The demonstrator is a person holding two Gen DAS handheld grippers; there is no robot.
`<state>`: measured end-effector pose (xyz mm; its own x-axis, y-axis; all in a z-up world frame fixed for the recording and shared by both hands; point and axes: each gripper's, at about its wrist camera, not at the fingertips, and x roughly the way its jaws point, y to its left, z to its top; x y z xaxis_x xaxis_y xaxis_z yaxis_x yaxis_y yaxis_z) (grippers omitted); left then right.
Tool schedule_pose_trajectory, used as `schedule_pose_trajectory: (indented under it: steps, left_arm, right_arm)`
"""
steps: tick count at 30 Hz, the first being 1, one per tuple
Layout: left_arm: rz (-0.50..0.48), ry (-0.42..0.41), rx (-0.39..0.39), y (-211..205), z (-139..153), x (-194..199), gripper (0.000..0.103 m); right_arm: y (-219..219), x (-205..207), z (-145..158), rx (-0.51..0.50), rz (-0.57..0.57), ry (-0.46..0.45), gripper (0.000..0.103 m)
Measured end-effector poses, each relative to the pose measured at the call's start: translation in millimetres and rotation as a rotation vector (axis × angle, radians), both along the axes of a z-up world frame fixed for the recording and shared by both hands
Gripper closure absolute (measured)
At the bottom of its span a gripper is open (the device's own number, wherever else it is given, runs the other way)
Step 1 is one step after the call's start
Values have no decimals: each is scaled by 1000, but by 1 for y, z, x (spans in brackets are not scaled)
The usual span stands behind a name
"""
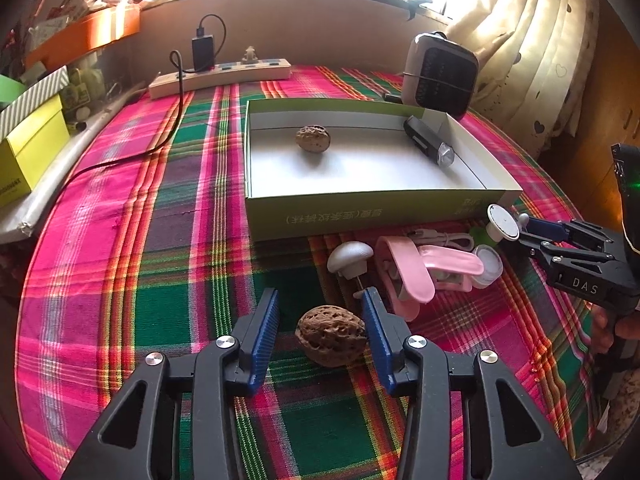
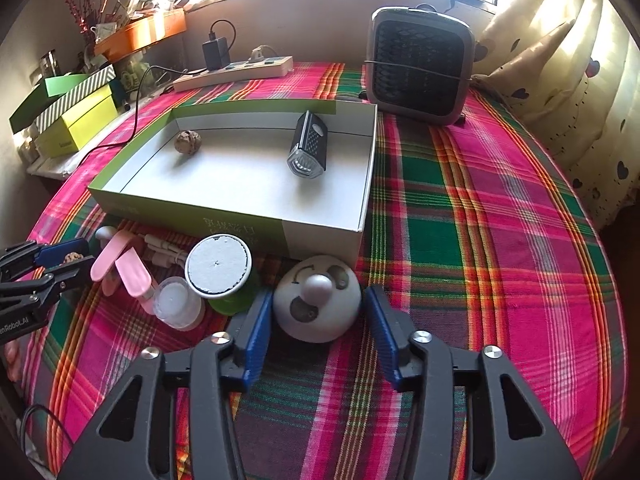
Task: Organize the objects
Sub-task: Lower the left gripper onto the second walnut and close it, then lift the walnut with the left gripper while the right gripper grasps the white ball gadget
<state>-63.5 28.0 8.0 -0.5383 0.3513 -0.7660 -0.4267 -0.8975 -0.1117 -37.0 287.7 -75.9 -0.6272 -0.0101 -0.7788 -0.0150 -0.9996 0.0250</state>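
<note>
Left gripper (image 1: 320, 322): fingers apart, one on each side of a walnut (image 1: 331, 335) lying on the plaid tablecloth (image 1: 160, 280). A gap shows between the walnut and the left pad; at the right pad, contact cannot be determined. The walnut's long axis runs roughly across the gap between the fingers.

Right gripper (image 2: 316, 318): fingers apart, bracketing a white dome-shaped toy with a face (image 2: 317, 306) on the cloth. The toy's nose knob points up and towards the camera. Both pads sit just beside its flanks; contact cannot be confirmed.

Just beyond the walnut lies a cluster: a white mushroom-shaped object (image 1: 350, 258) tipped on its side, a pink folding fan (image 1: 416, 276), a small clear jar with a white lid (image 2: 176, 306), a white cable (image 1: 444, 238) and a green cup with a white disc top (image 2: 219, 266). This cluster stands between the walnut and the box, and just left of the toy.

Beyond the cluster sits an open shallow box (image 1: 360, 208), green outside, white inside. It holds a second walnut (image 1: 313, 139) towards its far left and a black flashlight (image 2: 307, 148) to the right, its long axis running near to far with the lens towards the near side.

Behind the box stand a power strip with a black charger (image 1: 220, 74) and a small grey desktop fan unit (image 2: 420, 66); stacked boxes (image 2: 72, 108) sit at far left.
</note>
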Motion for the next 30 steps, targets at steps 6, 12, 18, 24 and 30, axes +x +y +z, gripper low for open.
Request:
schedule_pose_trajectory:
  steps: [6, 12, 18, 24, 30]
  left_arm:
    - [6, -2, 3, -1, 0, 0, 72]
    - [5, -1, 5, -2, 0, 0, 72]
    - [5, 0, 3, -1, 0, 1, 72]
    - [7, -3, 6, -2, 0, 1, 72]
    - [4, -4, 18, -2, 1, 2, 72]
  right_arm:
    - [0, 1, 0, -3, 1, 4, 58]
    - [1, 0, 0, -2, 1, 4, 58]
    - [0, 1, 0, -4, 0, 4, 58]
    - [1, 1, 0, -6, 0, 5, 59]
    - [1, 4, 2, -16, -1, 17, 59]
